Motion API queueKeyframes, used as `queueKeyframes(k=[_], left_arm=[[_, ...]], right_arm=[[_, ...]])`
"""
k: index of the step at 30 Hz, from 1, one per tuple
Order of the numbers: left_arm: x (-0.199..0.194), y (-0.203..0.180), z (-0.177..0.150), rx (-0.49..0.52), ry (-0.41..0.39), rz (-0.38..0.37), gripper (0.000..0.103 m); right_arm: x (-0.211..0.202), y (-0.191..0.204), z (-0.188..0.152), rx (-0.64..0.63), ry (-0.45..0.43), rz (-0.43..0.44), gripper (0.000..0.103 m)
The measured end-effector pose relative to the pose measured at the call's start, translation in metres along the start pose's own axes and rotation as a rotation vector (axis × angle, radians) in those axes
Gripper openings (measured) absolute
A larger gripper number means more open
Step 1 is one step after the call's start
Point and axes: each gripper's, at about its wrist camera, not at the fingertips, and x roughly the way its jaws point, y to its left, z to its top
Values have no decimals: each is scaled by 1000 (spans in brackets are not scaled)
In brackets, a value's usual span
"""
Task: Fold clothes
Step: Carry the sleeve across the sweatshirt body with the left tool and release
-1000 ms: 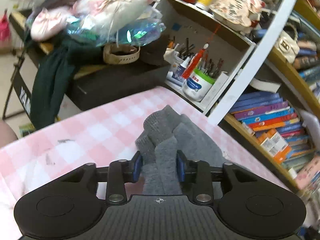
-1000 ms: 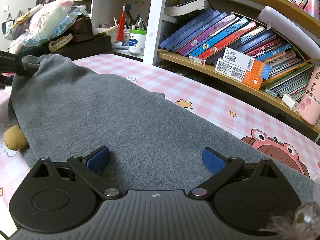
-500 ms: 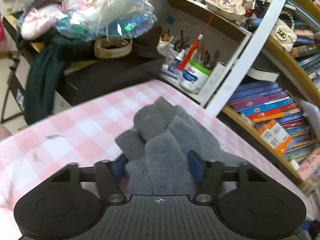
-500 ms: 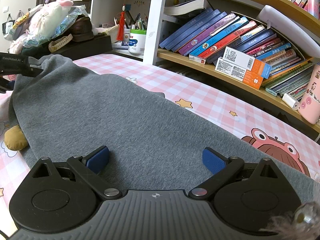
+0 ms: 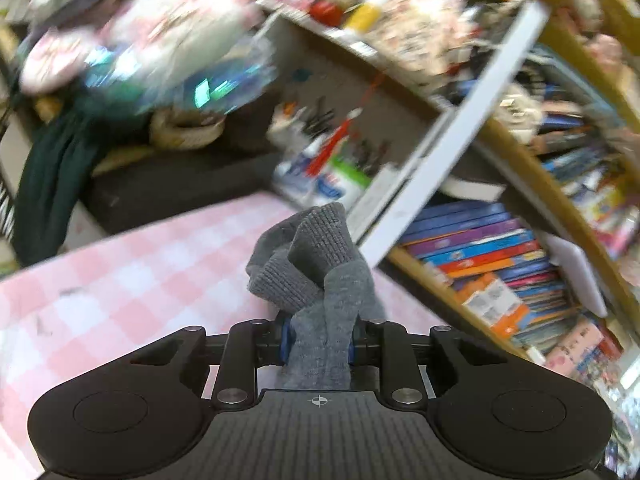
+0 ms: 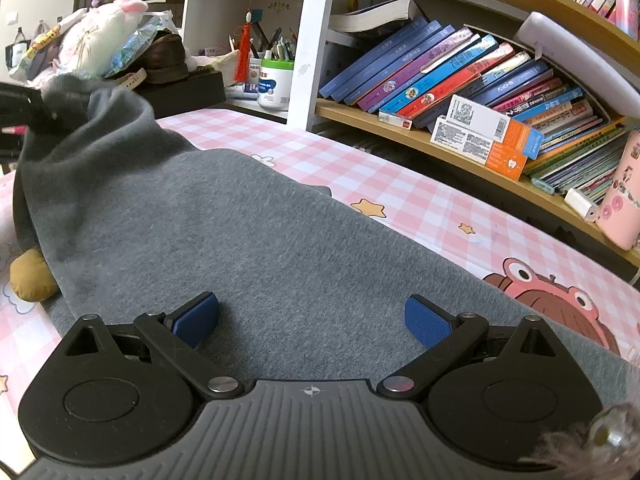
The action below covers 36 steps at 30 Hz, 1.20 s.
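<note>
A grey knit garment [image 6: 248, 232] lies spread on the pink checked tablecloth [image 6: 420, 204]. In the left wrist view its ribbed end [image 5: 316, 256] is bunched and stands up between the blue pads of my left gripper [image 5: 318, 342]. The jaws are closing and the pads press on the cloth. The right wrist view shows the left gripper [image 6: 24, 108] at the far left, holding that end raised off the table. My right gripper [image 6: 312, 320] hovers low over the near part of the garment, open wide, with nothing gripped between its pads.
A bookshelf with slanted books [image 6: 460, 76] runs along the table's far side. A white pot of pens [image 6: 274, 84] and a black box [image 6: 188, 92] with piled bags stand at the back left. A brown stuffed lump [image 6: 30, 276] lies beside the garment's left edge.
The left gripper's jaws have narrowed onto the bunched grey cloth and lifted it. In the right wrist view, the garment's far end has risen. The right gripper has not moved.
</note>
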Motion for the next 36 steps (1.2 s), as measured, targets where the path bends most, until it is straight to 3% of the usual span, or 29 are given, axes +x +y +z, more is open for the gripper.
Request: queueKeyframes(k=[7, 10, 19, 23, 31, 36], left_arm=[[-18, -47, 12, 182, -56, -104, 22], [-23, -67, 11, 263, -65, -136, 22], [-26, -108, -2, 428, -65, -166, 22], [-28, -124, -12, 505, -54, -164, 23], [-25, -152, -44, 655, 24, -155, 23], [-16, -172, -80, 803, 146, -167, 30]], right_arm=[[-16, -26, -3, 210, -54, 73, 99], [-31, -28, -6, 214, -86, 66, 99], [-59, -56, -22, 270, -95, 13, 100], [-70, -69, -27, 336, -106, 42, 100], [-75, -85, -36, 412, -112, 54, 100], [-76, -94, -43, 473, -115, 83, 100]])
